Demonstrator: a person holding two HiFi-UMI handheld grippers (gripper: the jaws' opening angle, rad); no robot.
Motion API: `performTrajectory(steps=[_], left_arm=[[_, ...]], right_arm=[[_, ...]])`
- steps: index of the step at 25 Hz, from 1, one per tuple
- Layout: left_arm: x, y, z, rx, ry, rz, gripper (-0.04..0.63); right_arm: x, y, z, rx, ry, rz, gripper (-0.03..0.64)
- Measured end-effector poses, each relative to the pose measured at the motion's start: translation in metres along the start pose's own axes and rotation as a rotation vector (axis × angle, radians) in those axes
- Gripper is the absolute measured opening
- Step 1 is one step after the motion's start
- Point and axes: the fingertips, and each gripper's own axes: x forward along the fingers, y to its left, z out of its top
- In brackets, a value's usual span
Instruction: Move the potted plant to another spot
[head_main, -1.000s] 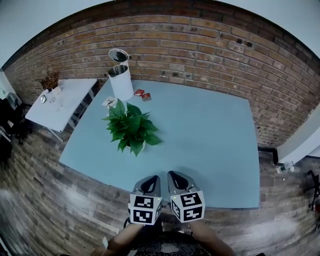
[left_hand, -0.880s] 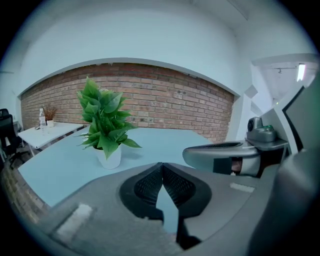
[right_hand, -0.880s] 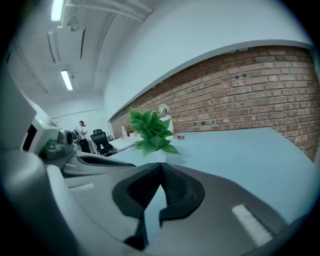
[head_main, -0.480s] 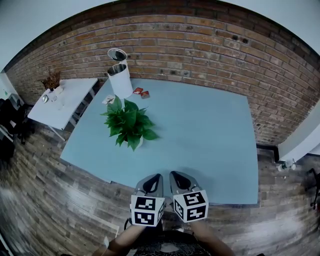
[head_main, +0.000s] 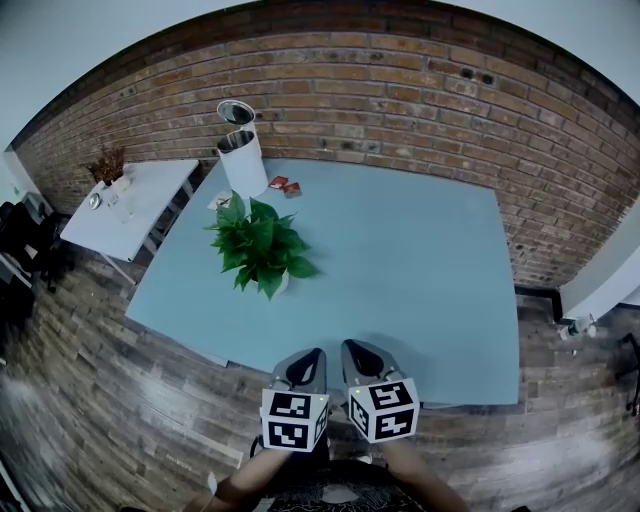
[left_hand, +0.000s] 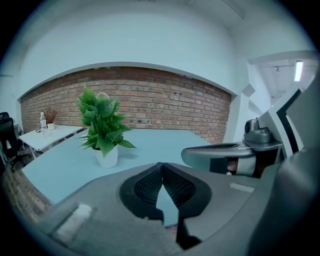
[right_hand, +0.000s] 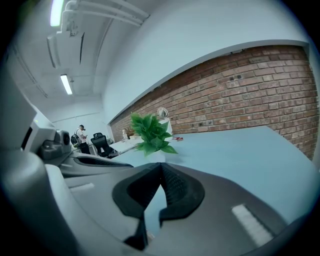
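Where leaves fan, round pot — smooth tabletop

We are holding the left hand-held gripper and the right hand-held gripper side by side, just apart, both tilting forward and slightly downward. Each is showing its jaws pressed together, gripping nothing. Our forearms are reaching in below them.
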Motion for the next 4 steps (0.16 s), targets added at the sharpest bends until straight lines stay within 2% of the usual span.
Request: performTrajectory(steps=[4], left_arm=[[-0.0011,0.0001,-0.0014,0.002,0.004,0.004,0.000]], right_arm=[[-0.0001,0.0014,-0.0006,0.003,0.000,0.005,0.006]])
